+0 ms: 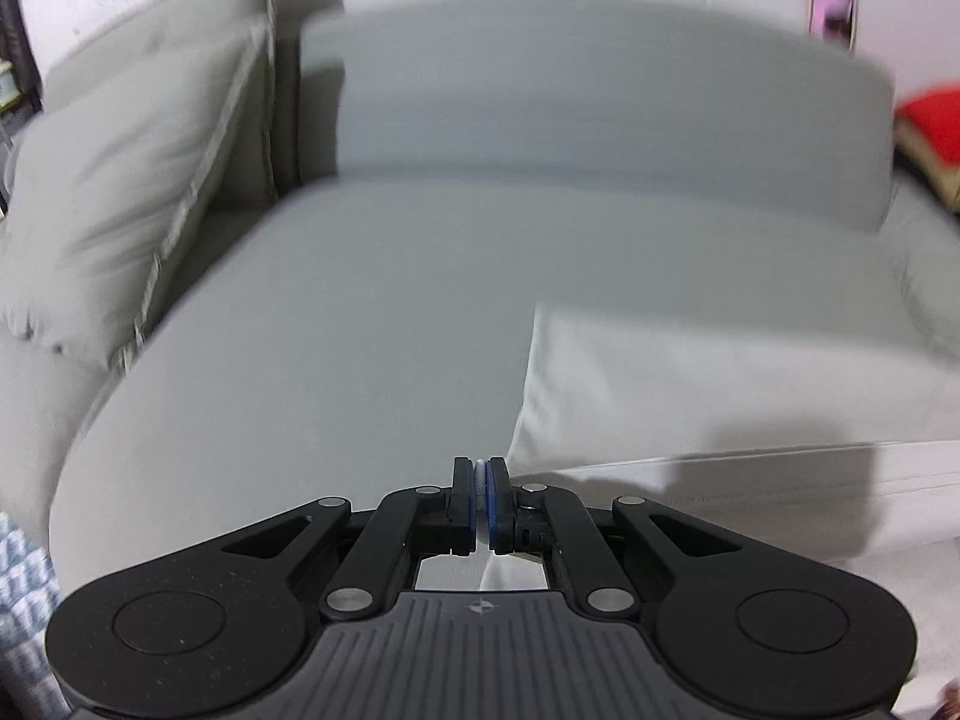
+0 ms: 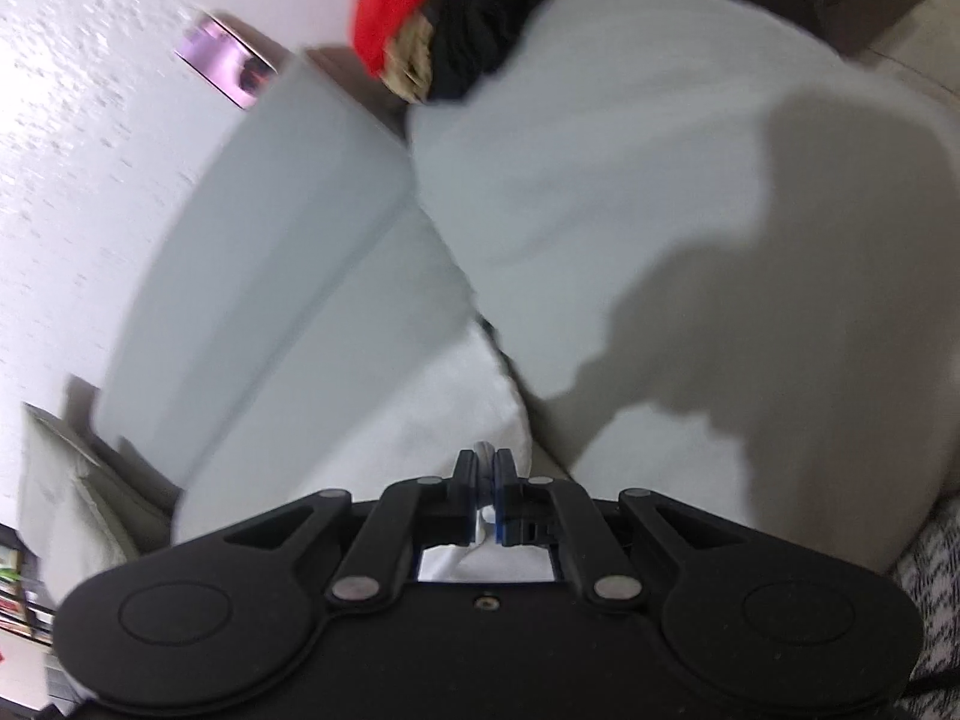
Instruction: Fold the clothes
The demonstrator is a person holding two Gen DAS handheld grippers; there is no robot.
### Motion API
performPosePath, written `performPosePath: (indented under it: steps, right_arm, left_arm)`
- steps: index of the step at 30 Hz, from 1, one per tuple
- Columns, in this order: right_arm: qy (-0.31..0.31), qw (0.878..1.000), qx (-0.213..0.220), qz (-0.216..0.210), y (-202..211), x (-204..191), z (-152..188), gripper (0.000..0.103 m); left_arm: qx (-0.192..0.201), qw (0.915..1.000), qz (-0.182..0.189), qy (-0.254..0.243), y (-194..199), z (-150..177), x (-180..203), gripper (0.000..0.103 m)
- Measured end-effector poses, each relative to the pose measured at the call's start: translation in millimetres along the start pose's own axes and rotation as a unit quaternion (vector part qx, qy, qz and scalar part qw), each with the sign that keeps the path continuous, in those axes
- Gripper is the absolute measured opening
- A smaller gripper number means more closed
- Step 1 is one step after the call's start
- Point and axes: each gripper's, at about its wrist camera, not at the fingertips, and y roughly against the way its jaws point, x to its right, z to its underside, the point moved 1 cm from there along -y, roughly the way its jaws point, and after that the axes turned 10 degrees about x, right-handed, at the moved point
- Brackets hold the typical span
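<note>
A white garment (image 1: pixel 690 384) lies spread over the right half of the grey sofa seat (image 1: pixel 312 348). My left gripper (image 1: pixel 480 480) is shut on a thin fold of that white cloth at its near left edge. In the right wrist view the same white garment (image 2: pixel 420 420) runs from the seat down under the tool. My right gripper (image 2: pixel 486 468) is shut on a pinch of it, with white cloth showing between and below the pads. Both views are blurred by motion.
A grey cushion (image 1: pixel 120 180) leans at the sofa's left arm, and the backrest (image 1: pixel 600 96) runs behind. A pile of red, tan and black clothes (image 2: pixel 438 12) sits at the sofa's far end. A pink picture (image 2: pixel 222 60) hangs on the white wall.
</note>
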Motion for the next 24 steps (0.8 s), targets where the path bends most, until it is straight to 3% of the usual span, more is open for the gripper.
performPosePath:
  steps: [3,6,10,14,16,20,22,24]
  right_arm:
    - [0.005,0.999,-0.031,0.036,-20,8,10,0.006]
    - [-0.001,0.999,-0.040,0.036,-11,14,8,0.016]
    - [0.014,0.999,-0.033,-0.005,32,6,1,0.032]
    - [0.048,0.996,-0.055,-0.045,41,-15,1,0.050]
    - [0.066,0.994,-0.081,-0.043,18,-27,5,0.050]
    - [0.090,0.988,-0.125,-0.031,-35,-52,14,0.045]
    - [0.112,0.986,-0.121,-0.017,-56,-67,13,0.034]
    - [0.138,0.984,-0.112,0.003,-74,-79,13,0.034]
  left_arm:
    - [-0.021,0.9998,-0.004,-0.003,-6,7,-4,0.016]
    - [-0.042,0.9990,-0.008,-0.006,-11,14,-9,0.024]
    - [0.028,0.9994,0.015,-0.013,38,10,-26,0.024]
    - [0.041,0.9950,0.087,-0.028,49,6,-9,0.029]
    - [0.041,0.9927,0.105,-0.042,44,5,12,0.032]
    - [0.020,0.9890,0.117,-0.089,-5,-4,66,0.032]
    - [0.014,0.9869,0.117,-0.110,-29,-12,90,0.032]
    - [0.007,0.9850,0.114,-0.130,-50,-17,110,0.032]
